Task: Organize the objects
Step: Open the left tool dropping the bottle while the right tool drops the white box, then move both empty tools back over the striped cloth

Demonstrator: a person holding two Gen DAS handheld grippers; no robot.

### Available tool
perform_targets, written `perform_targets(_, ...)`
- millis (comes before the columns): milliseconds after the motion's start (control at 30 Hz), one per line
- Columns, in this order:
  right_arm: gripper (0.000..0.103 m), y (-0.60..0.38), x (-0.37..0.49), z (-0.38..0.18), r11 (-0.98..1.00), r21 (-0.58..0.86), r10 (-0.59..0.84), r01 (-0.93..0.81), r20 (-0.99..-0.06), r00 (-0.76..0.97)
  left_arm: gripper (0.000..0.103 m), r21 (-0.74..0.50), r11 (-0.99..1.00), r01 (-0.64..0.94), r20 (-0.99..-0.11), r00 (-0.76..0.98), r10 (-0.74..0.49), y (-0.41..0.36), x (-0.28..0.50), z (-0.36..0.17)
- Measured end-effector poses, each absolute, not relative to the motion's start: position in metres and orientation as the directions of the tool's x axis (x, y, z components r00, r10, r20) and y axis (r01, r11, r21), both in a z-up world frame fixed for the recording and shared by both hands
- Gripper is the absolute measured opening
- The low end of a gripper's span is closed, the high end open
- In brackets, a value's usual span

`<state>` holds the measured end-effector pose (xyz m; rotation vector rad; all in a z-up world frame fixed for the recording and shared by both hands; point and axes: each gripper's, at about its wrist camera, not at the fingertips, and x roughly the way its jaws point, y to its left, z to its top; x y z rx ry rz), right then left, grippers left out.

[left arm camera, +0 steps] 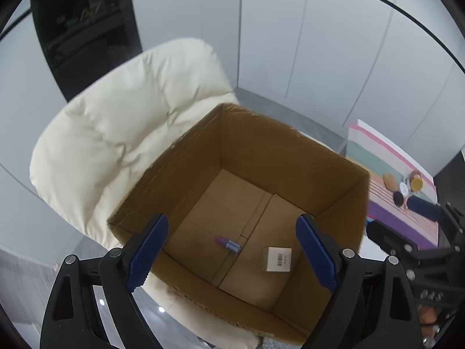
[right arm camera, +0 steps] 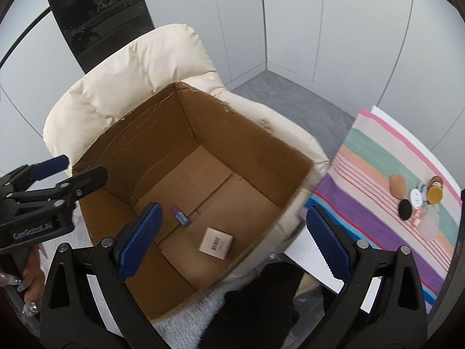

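Fingers of both grippers (left arm camera: 232, 257) (right arm camera: 232, 240) spread apart, empty, above the cardboard box (left arm camera: 186, 157) holding lipstick (left arm camera: 228, 243) and small carton (left arm camera: 276, 258).

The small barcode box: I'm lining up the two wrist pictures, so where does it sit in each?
Left wrist: the small barcode box lies on the cardboard box floor, lower right of centre, near the right finger.
Right wrist: the same box lies on the floor at lower centre, between the fingers.
Shared landmark: the purple tube lies apart from it, up and to the left in both.
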<state>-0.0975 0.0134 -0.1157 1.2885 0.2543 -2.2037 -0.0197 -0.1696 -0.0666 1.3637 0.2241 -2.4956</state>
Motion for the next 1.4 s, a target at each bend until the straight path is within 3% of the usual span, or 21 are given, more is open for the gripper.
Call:
perform_targets(167, 0.101, 0.040, -0.088, -0.104, -0.858, 0.104, -0.340, 0.502, -0.849, -0.404, 0.091, 0.074, -0.959, 0.273, -0.818, -0.534, -0.216, -0.139, 0.001, -0.044)
perform_targets(333, 0.101, 0.077, -0.065, -0.087, -0.887, 0.114, -0.326, 0.447, -0.840, -0.434, 0.091, 0.065, -0.978, 0.199, -0.817, -0.552, -0.167, -0.107, 0.030, -0.035)
perform_targets(633, 0.101, 0.132, 0.002, -0.080, -0.896, 0.131, -0.330, 0.424, -0.835, -0.440, 0.091, -0.097, -0.985, 0.144, -0.861, -0.508, 0.010, -0.063, 0.064, -0.062)
perform_targets(833, 0.101, 0.154, 0.013, -0.085, -0.904, 0.135, -0.326, 0.406, -0.832, -0.449, 0.091, -0.072, -0.990, 0.119, -0.809, -0.587, -0.012, -0.048, 0.063, -0.053)
perform_targets(1133, 0.101, 0.183, 0.005, -0.083, -0.929, 0.169, -0.317, 0.329, -0.821, -0.474, 0.091, -0.025, -0.987, 0.157, -0.807, -0.585, -0.072, -0.050, 0.053, -0.061)
perform_targets(1400, 0.101, 0.223, 0.002, -0.091, -0.957, 0.193, -0.276, 0.215, -0.830, -0.485, 0.091, -0.014, -0.997, 0.074, -0.803, -0.595, -0.033, -0.020, 0.041, -0.061)
